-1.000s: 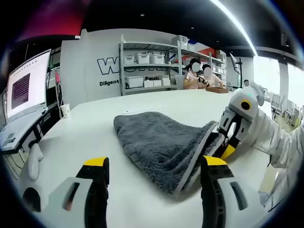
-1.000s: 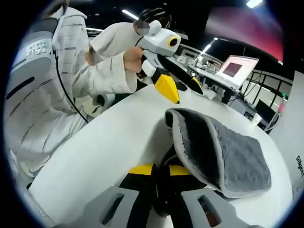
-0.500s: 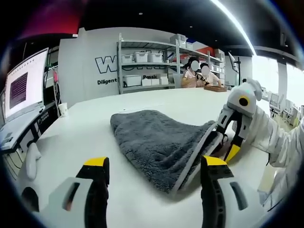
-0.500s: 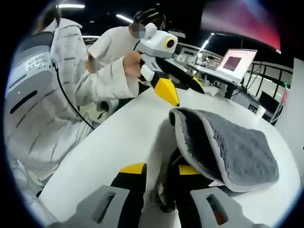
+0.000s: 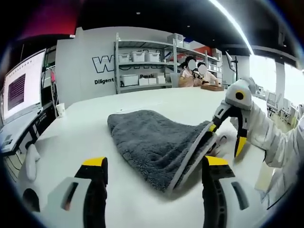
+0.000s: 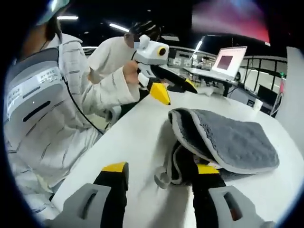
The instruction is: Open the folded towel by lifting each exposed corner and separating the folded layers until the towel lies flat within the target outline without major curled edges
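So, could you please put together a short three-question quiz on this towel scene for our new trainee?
1. True or false: the grey towel already lies fully flat on the white table.
2. Multiple choice: in its own view, the right gripper is A) open, B) shut on the towel.
3. Fill in: in the left gripper view, the left gripper stands ____, holding nothing.

Key:
1. False; one edge is raised and layers are folded.
2. A.
3. open.
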Demonstrator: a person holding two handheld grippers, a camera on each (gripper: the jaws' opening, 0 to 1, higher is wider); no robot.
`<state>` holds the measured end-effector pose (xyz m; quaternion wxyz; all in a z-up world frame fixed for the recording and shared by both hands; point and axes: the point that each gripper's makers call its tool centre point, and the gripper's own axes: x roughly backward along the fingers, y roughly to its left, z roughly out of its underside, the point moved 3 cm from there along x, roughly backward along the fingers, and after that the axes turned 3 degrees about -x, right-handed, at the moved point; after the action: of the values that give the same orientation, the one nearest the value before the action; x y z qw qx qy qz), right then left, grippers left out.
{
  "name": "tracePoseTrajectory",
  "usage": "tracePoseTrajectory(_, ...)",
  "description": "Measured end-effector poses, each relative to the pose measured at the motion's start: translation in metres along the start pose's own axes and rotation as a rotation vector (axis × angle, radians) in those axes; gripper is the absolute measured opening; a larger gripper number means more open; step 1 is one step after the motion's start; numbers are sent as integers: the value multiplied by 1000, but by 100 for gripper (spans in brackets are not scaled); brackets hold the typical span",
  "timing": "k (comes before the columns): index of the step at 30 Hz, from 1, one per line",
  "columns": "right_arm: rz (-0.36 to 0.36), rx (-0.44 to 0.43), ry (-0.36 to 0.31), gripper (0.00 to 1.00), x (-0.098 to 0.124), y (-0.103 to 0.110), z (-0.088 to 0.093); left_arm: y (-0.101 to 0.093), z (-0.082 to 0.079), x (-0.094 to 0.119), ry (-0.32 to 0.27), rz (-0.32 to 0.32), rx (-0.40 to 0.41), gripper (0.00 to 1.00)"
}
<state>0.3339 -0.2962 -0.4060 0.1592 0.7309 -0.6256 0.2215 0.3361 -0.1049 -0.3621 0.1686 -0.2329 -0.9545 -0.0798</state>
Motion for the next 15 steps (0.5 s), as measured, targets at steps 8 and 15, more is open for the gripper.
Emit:
tracePoseTrajectory(8, 113, -81, -32, 72, 18, -21, 5, 1, 10, -4, 36, -5, -13, 81)
tracePoseTrajectory(15, 242, -130, -19, 96, 26, -44, 11, -4, 14, -2, 38, 12, -5, 80)
